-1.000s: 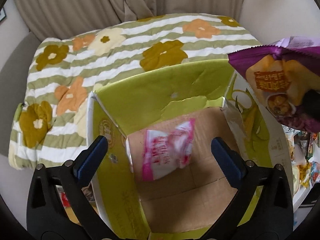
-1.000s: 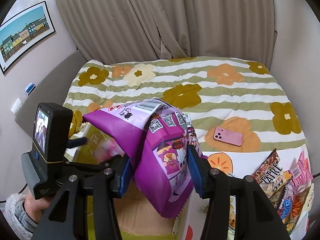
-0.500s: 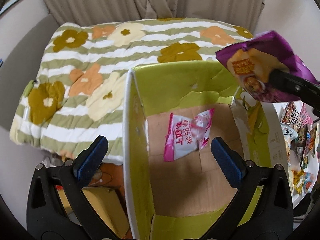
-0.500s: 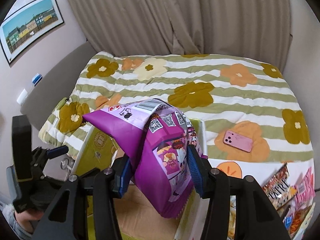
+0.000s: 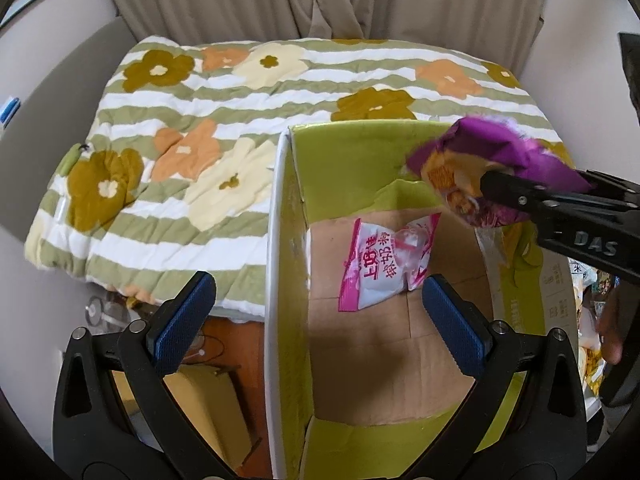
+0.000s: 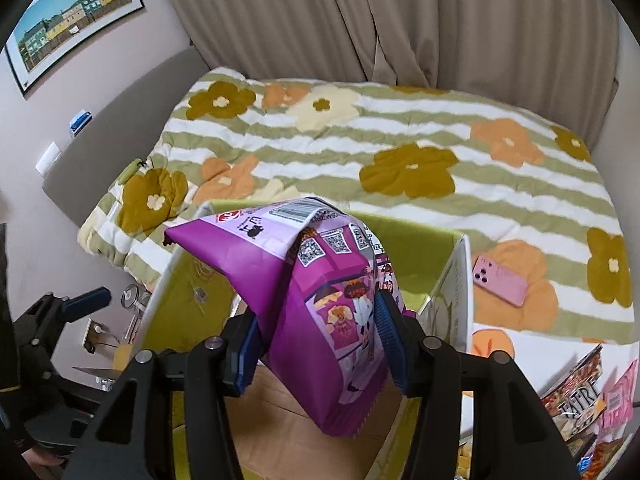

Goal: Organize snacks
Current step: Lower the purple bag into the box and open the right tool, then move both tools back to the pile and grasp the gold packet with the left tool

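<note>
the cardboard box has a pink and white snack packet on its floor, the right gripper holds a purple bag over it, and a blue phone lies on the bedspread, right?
Not quite: the phone on the bedspread is pink, not blue, as the right wrist view shows. The rest stands.

A home bedroom: a bed with a flowered striped quilt (image 6: 400, 152) fills it, drawn beige curtains (image 6: 360, 20) behind, framed picture (image 6: 72, 12) far left.

"das" on right tool (image 5: 592, 246)
</note>
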`<state>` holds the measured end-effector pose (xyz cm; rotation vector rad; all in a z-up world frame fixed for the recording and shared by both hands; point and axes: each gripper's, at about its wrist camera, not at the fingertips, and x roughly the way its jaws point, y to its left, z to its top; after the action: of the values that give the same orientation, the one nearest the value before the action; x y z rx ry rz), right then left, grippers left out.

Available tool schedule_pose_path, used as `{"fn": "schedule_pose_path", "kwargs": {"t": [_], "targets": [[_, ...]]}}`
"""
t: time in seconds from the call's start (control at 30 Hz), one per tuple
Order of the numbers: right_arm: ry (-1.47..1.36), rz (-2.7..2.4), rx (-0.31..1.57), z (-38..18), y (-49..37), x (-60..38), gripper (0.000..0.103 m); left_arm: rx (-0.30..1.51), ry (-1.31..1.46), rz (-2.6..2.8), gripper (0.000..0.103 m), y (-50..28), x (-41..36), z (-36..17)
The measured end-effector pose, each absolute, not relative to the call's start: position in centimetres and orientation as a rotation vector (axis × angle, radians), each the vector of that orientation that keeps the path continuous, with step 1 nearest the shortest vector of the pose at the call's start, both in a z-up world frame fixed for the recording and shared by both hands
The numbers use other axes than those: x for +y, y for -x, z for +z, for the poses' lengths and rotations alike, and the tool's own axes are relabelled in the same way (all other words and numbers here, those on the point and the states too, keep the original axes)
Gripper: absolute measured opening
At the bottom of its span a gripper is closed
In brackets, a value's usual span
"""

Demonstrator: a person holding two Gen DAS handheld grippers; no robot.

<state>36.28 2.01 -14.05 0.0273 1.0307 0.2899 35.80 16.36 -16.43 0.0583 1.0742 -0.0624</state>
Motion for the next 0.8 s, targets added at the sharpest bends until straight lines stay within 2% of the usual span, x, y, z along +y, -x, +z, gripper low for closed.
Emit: {"fn": "schedule_pose_path", "kwargs": {"t": [0.07,0.13,0.17,0.4,0.8], "targets": [[0.0,0.257,1.032,-14.5,-36.4,1.9,0.061,1.077,-0.058,-0.062,0.102,-35.5,16.3,-16.5],[0.004,0.267,1.032,-14.8,-36.1,1.8,0.098,1.08,-0.058,-0.063,0.102,-35.1,16.4,-16.6],[0.01,0.274,1.025,-14.8,-35.7,1.7,0.103,1.08,-0.056,-0.063,0.102,-35.0,16.4,-16.7],[0.037,0.281,1.054,-14.5,-33.9,1.5,0.102,1.06,-0.049,-0.07,0.102,-33.8,16.6,-15.9],[0.002,0.247,0.907,-8.4,-29.2,1.4,0.103,0.948,-0.066,-0.123,0.102,-30.2,16.7,-10.4]]}}
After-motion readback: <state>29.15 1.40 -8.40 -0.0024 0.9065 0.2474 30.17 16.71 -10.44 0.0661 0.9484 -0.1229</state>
